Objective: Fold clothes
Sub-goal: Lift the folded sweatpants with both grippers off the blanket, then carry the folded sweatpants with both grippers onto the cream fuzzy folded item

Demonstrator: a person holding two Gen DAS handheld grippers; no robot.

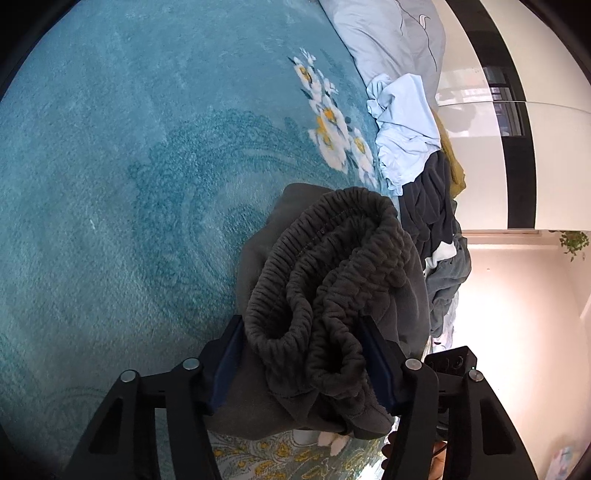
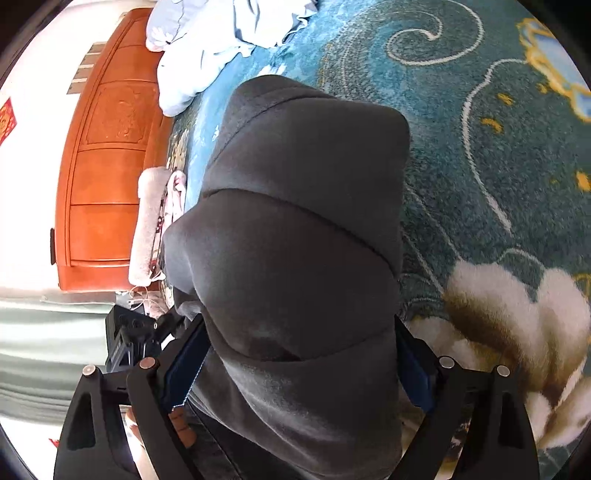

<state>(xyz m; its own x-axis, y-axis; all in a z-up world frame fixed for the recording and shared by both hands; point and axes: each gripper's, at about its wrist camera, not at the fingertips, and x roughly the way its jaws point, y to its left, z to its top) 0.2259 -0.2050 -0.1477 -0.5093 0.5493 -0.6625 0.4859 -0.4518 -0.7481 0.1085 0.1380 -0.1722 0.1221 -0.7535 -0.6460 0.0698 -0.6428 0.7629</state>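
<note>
Dark grey sweatpants (image 1: pixel 332 280) are folded into a thick bundle above a teal blanket (image 1: pixel 129 166). My left gripper (image 1: pixel 301 328) is shut on the bundle's elastic waistband end, which bulges between the blue pads. In the right wrist view the same grey sweatpants (image 2: pixel 303 229) fill the middle as stacked folded layers, and my right gripper (image 2: pixel 299 350) is shut on their smooth folded end. The fabric hides the fingertips of both grippers.
A heap of unfolded clothes lies at the blanket's edge: a light blue garment (image 1: pixel 406 125), a dark navy one (image 1: pixel 432 206), a mustard piece (image 1: pixel 454 162). A grey pillow (image 1: pixel 388 33) lies beyond. An orange wooden headboard (image 2: pixel 107 166) and a pink towel (image 2: pixel 149 225) flank the bed.
</note>
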